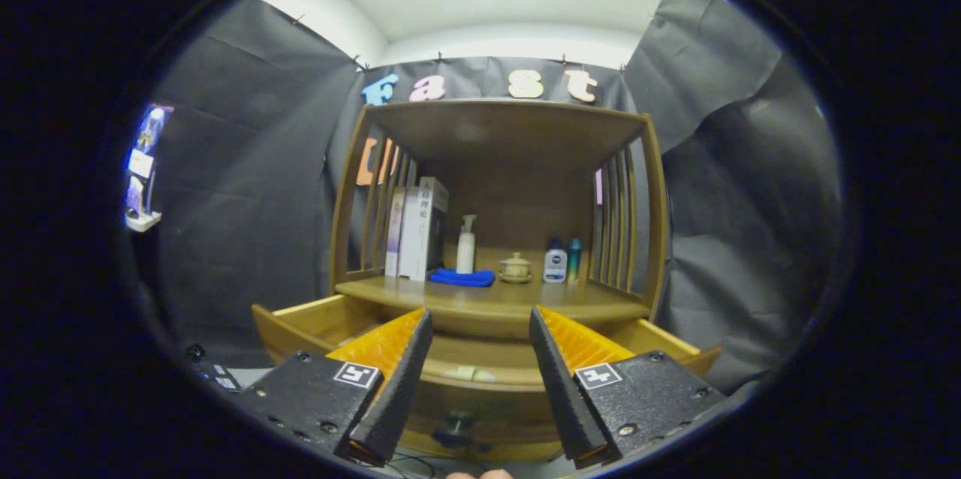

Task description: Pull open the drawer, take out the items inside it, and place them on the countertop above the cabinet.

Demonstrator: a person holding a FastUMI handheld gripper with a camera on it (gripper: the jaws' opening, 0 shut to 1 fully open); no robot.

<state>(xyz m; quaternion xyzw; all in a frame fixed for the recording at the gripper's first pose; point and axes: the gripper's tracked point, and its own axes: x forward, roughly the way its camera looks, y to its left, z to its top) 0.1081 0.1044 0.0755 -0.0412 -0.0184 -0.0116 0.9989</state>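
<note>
The gripper (480,381) is spread wide, holding nothing. Just ahead of its fingers the drawer (300,321) already stands pulled out; a pale item (467,372) lies inside between them, its kind unclear. Beyond, the countertop (495,302) carries books (420,227), a blue cloth (462,278) and bottles (554,263); unloading seems unfinished.

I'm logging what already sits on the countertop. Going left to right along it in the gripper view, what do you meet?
Books → blue cloth with the white pump bottle behind it → lidded cup → white bottle → teal bottle. The gripper hangs open before the pulled-out drawer.
</note>
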